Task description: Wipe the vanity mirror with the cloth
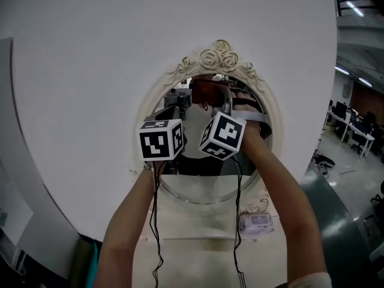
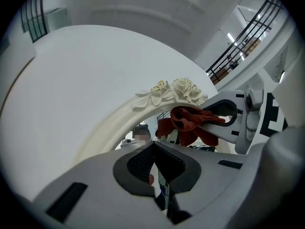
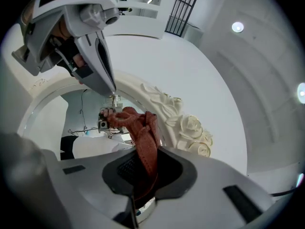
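Up at the top of the vanity mirror (image 1: 204, 186), the red cloth (image 1: 210, 92) sits bunched just below the carved roses (image 1: 219, 56) that crown the cream oval frame (image 1: 151, 108). Whether it actually presses on the glass I cannot tell. The right gripper (image 3: 145, 163) has it. In the right gripper view the jaws are closed on a twisted strip of the fabric, which runs out between the dark pads and ends in a crumpled knot toward the glass. The left gripper view shows the same wad hanging from the tips of that gripper, close under the roses.

The left gripper (image 2: 155, 161) is raised just beside it, on the left half of the mirror. Its jaws are brought together with nothing held between them, and it points at the glass near the frame's upper left curve. Both marker cubes (image 1: 161, 140) sit side by side in front of the glass, on the person's two bare forearms (image 1: 129, 227), with thin black cables (image 1: 157, 245) trailing down from them.

The mirror is set in a large, round-edged white panel (image 1: 90, 71). Off to the right, well apart, lies an office floor with desks and chairs (image 1: 355, 131).
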Demonstrator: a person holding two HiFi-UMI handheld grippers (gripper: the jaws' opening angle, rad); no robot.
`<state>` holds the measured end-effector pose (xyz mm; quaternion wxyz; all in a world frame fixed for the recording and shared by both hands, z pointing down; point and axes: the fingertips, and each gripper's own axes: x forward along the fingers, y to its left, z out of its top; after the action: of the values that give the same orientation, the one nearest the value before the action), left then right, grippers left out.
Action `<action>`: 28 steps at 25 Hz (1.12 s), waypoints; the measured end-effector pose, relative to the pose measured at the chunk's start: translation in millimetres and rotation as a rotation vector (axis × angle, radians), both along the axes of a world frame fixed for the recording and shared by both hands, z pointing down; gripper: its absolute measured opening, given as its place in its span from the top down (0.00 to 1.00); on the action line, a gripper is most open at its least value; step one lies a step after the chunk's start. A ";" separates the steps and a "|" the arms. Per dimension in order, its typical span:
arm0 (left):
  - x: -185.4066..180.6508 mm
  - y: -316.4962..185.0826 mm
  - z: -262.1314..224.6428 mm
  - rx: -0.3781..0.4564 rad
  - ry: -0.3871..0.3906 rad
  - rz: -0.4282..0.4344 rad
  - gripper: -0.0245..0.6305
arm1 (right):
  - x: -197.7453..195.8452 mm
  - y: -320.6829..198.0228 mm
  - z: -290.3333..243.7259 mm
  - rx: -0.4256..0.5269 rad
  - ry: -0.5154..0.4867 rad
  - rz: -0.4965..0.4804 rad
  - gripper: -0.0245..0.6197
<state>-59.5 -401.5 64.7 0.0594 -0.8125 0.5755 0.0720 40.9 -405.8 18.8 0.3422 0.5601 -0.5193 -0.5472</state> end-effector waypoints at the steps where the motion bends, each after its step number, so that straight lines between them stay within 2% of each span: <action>1: 0.6 -1.3 -1.5 0.003 -0.001 0.000 0.96 | -1.2 -0.7 -3.8 0.007 0.005 0.001 0.87; 8: -3.4 -14.7 0.9 -0.003 -0.006 -0.010 0.95 | -3.3 -9.4 -17.7 0.051 0.030 0.023 0.87; 17: 2.3 -21.7 35.9 -0.063 -0.016 0.006 0.96 | -9.6 -13.3 9.9 -0.009 0.057 0.018 0.87; 22: 7.2 -13.6 79.0 -0.119 -0.039 0.018 0.96 | -8.5 -14.6 56.1 -0.084 0.062 0.021 0.87; 28: 1.8 -9.9 147.9 -0.227 -0.036 0.006 0.95 | -12.1 -18.2 117.8 -0.155 0.064 0.012 0.87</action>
<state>-57.6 -411.4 212.5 -0.0229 -0.8169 0.5763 -0.0078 28.7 -424.0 136.6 0.4042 0.5171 -0.5457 -0.5210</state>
